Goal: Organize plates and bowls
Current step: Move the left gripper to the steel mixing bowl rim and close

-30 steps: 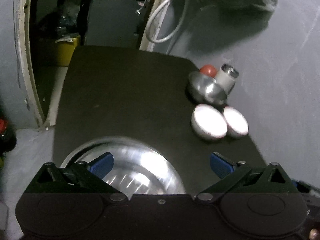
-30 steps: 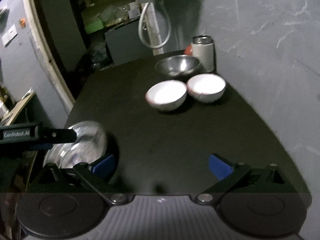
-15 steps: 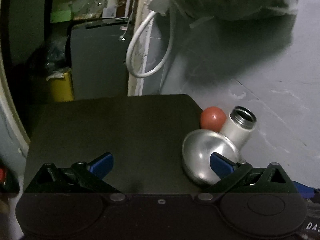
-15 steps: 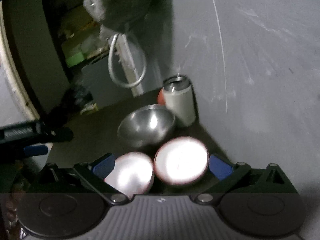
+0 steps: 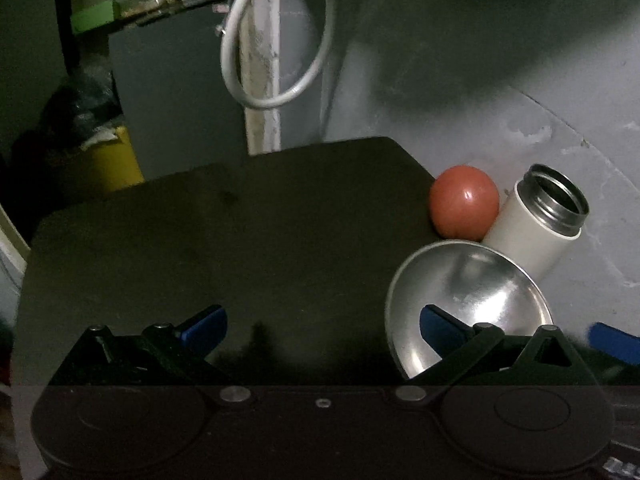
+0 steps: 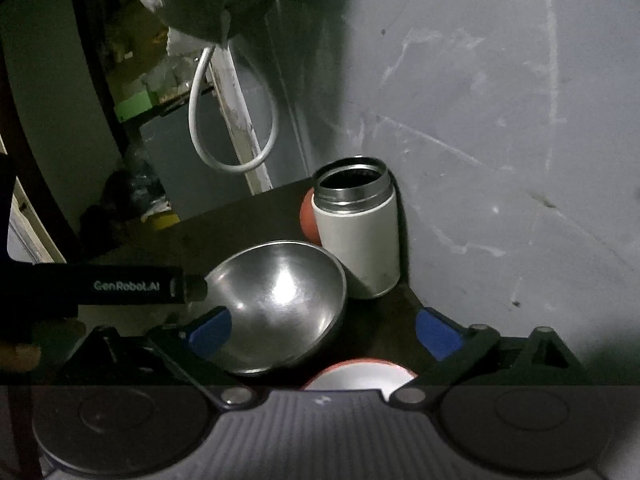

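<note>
A steel bowl (image 5: 468, 300) stands on the black table (image 5: 240, 240) near the wall; it also shows in the right wrist view (image 6: 276, 300). My left gripper (image 5: 320, 322) is open and empty, its right finger over the bowl's near rim. My right gripper (image 6: 322, 326) is open and empty, its left finger in front of the bowl's left side. A white bowl with a red rim (image 6: 358, 374) lies just under the right gripper, mostly hidden. The left gripper's body (image 6: 120, 286) reaches the steel bowl's left rim.
A white flask with an open steel mouth (image 5: 540, 220) (image 6: 358, 232) stands against the grey wall behind the steel bowl, with a red ball (image 5: 464, 206) beside it. A white hose loop (image 5: 272, 60) hangs behind the table. A yellow bin (image 5: 114, 160) stands beyond the far edge.
Both grippers have moved forward toward the steel bowl by the wall. The large steel plate and the two white bowls have passed below the views. Both grippers stay open.
</note>
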Demonstrator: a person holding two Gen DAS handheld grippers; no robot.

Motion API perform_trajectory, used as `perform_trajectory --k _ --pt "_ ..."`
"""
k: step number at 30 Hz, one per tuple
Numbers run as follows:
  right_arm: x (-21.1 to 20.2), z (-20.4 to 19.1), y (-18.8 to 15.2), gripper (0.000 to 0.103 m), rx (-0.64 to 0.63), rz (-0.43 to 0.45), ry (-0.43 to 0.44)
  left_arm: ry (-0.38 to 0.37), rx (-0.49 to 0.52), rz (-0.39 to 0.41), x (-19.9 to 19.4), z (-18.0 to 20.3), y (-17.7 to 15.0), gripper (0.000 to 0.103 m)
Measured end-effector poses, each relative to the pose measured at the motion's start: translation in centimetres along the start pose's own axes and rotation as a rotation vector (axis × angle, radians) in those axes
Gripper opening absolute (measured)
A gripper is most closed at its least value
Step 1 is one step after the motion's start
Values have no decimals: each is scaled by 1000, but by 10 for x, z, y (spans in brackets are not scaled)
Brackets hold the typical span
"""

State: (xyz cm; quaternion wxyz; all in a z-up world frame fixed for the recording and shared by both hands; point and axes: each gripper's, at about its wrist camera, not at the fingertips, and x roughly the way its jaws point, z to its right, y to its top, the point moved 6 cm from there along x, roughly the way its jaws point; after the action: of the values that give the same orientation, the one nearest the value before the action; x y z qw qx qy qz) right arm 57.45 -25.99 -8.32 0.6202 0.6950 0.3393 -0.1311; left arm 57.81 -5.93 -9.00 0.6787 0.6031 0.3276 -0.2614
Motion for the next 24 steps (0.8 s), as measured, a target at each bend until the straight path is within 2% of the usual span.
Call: perform_trajectory --k 3,6,8,10,12,13,17,18,20,22,24 --pt "13 -1 -1 87 -24 -27 -16 -4 2 -13 5 3 -2 101" --pt "23 -4 -2 82 -38 -50 -24 -25 -7 -35 9 4 -6 89" --pt "27 -5 -3 76 -41 -62 -21 -56 -15 -53 12 6 -8 77" --pt "30 -6 -4 65 -40 -68 -19 -88 -20 -65 13 8 -11 68" --pt "32 -5 -5 59 -39 -82 -20 -119 -40 -79 15 8 -13 55" --pt "33 -6 -5 59 -39 -87 -16 -131 -55 -87 17 8 -14 46" --pt "36 -6 -4 59 -40 -98 -14 -183 -143 -103 19 2 -18 31" --pt "37 -6 -4 55 -38 -106 -11 -197 -153 -105 19 3 -19 28" --pt "39 -8 -5 46 -41 -118 -9 -214 -159 -105 16 5 -21 14" --pt "38 -10 -5 35 -43 -112 3 -200 -155 -105 14 5 -19 13" --pt "38 -13 -5 33 -51 -110 6 -200 -163 -97 11 2 -18 13"
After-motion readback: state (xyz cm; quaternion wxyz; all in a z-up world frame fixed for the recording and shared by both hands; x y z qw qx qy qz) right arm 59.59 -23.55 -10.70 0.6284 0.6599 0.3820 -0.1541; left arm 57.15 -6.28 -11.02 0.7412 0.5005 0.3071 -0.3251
